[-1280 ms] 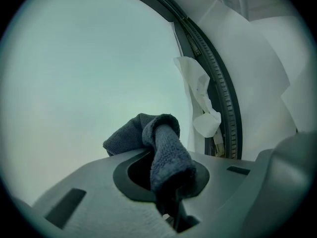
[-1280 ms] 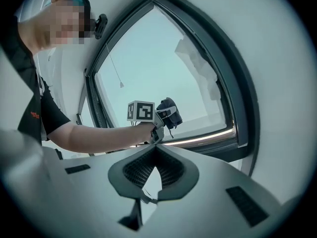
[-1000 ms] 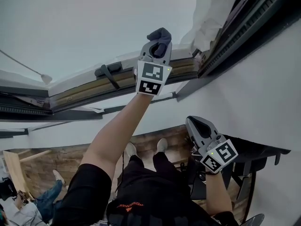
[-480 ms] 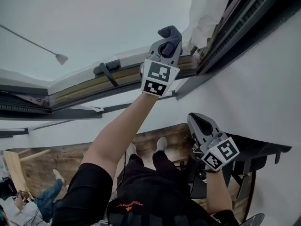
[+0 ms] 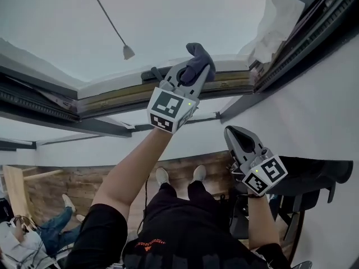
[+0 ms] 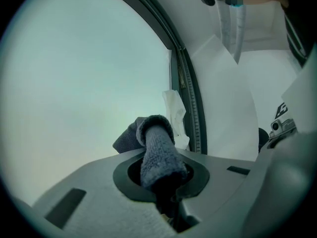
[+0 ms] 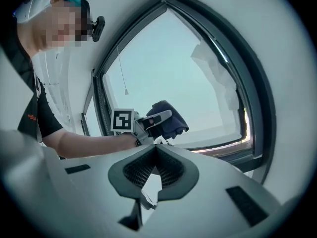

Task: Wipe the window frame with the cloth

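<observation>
The bare left arm (image 5: pixel 132 170) stretches straight from the lower middle of the head view up to its centre. It carries the left hand-held gripper (image 5: pixel 189 76) to the window frame (image 5: pixel 112 98). That gripper's jaws are clamped on the cloth (image 5: pixel 197 59), a dark blue-grey piece with a looped terry nap. The cloth is folded into a thick roll that stands up out of the jaws and curls over at its tip. It lies over the frame's pale upper rail, just above a tan strip with a wood-like look. Dark, ribbed metal-looking profiles run along the frame's outer edges.

The right hand-held gripper (image 5: pixel 240 142) sits at the lower right, near the person's waist and well apart from the frame, its nose pointing up. Its grey, smooth-shelled jaws have their tips together with nothing between them. Their inner pads are finely ribbed.

A crumpled white sheet (image 5: pixel 276 21) is wedged in the frame's corner at the upper right. A thin cord ending in a small cone-shaped weight (image 5: pixel 128 52) hangs across the pane at the upper middle.
</observation>
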A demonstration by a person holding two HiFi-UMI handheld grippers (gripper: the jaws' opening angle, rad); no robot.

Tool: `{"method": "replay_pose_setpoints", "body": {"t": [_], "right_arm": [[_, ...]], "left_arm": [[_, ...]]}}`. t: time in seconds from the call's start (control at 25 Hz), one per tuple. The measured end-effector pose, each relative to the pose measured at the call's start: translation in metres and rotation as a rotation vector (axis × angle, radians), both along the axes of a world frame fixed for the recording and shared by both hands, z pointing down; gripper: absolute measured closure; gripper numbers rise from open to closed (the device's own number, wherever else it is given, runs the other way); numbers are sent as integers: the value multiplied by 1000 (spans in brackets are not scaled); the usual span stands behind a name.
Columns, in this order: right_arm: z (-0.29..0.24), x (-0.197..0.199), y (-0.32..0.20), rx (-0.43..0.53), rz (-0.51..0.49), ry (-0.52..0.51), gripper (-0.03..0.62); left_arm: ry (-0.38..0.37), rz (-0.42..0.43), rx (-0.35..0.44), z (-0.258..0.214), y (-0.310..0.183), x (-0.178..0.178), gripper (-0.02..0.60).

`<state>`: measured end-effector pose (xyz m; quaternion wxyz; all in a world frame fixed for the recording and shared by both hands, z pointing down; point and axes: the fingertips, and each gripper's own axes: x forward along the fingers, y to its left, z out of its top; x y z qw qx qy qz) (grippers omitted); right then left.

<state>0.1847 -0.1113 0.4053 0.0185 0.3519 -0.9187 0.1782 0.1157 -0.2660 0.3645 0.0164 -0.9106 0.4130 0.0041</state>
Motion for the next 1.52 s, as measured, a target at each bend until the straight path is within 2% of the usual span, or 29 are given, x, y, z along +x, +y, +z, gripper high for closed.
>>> {"method": "replay_pose_setpoints", "body": {"t": [0.28,0.44,0.76,1.08,1.52], "right_arm": [[-11,-57,8,25,-54,8,590],[-26,-92,17,56,-79,16,589],[-50,-142,29,118,-122,41,591],[-63,-165,36,154,-139,50,591],[-69,-170,31,177,-149,68,591]], "left_arm": [[48,-43,-8,-10,43,-99,532],[67,-30,4,-23,81,-152,532],[83,-62,23,-35,144,-232,532],[77,-80,18,-33,181,-267,532],[115,-111,-37,-13,205,-280,532]]}}
